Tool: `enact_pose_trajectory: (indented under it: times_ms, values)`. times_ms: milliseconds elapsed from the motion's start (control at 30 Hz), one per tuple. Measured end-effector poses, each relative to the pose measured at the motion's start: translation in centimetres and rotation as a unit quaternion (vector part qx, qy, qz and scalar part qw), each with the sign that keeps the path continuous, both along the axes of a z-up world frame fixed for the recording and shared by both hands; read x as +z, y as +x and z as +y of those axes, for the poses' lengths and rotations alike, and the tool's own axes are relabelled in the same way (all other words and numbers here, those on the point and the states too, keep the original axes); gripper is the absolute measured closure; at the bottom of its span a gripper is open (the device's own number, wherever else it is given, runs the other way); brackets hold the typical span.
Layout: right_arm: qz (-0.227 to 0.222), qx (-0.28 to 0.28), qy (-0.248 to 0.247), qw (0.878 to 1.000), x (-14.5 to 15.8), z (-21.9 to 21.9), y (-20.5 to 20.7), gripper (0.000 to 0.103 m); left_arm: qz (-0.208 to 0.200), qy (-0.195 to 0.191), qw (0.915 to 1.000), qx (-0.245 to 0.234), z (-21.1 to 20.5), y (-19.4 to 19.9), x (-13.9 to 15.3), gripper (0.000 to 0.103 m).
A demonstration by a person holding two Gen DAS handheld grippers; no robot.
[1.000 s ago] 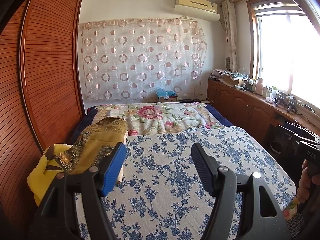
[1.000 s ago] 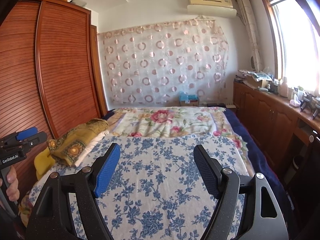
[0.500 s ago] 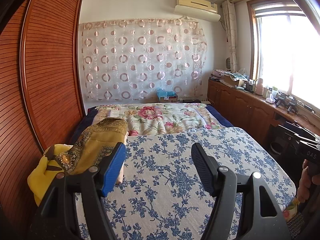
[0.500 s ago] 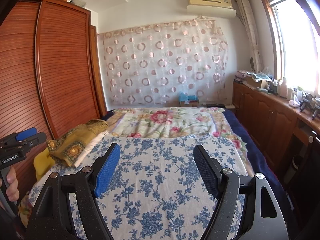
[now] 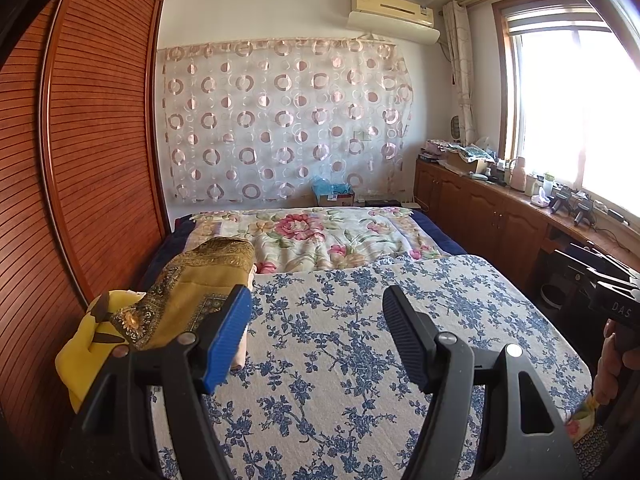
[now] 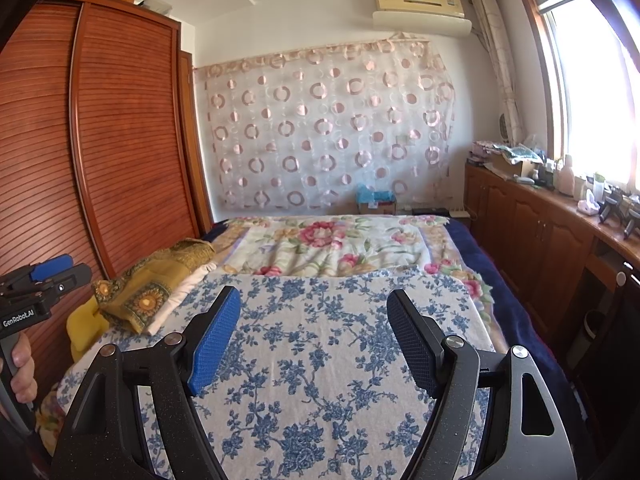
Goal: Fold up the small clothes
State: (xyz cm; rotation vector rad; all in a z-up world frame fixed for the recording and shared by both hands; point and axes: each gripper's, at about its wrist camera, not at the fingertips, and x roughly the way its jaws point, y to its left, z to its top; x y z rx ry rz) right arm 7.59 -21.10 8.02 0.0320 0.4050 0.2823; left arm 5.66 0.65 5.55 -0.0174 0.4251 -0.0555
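Clothes [image 5: 188, 300] piled at bed's left edge, beside wardrobe [image 5: 92, 168]. Left gripper [image 5: 316, 336] and right gripper [image 6: 314, 340] spread wide, empty. Risk: snagging quilt [image 6: 320, 360] or several garments together.

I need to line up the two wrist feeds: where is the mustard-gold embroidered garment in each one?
Left wrist: mustard-gold embroidered garment at left centre, just behind the left gripper's blue pad.
Right wrist: the garment at left, above and left of the blue pad, beside the wardrobe.
Shared landmark: the air conditioner above the circle-patterned curtain.
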Motion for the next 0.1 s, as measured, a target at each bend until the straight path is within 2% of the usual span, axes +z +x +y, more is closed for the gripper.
enact_pose_trajectory:
  times_ms: [100]
  values:
    - [0.000, 0.000, 0.001, 1.000, 0.03, 0.05, -0.04, 0.026, 0.000, 0.000, 1.0000, 0.000, -0.02, -0.01, -0.02, 0.035]
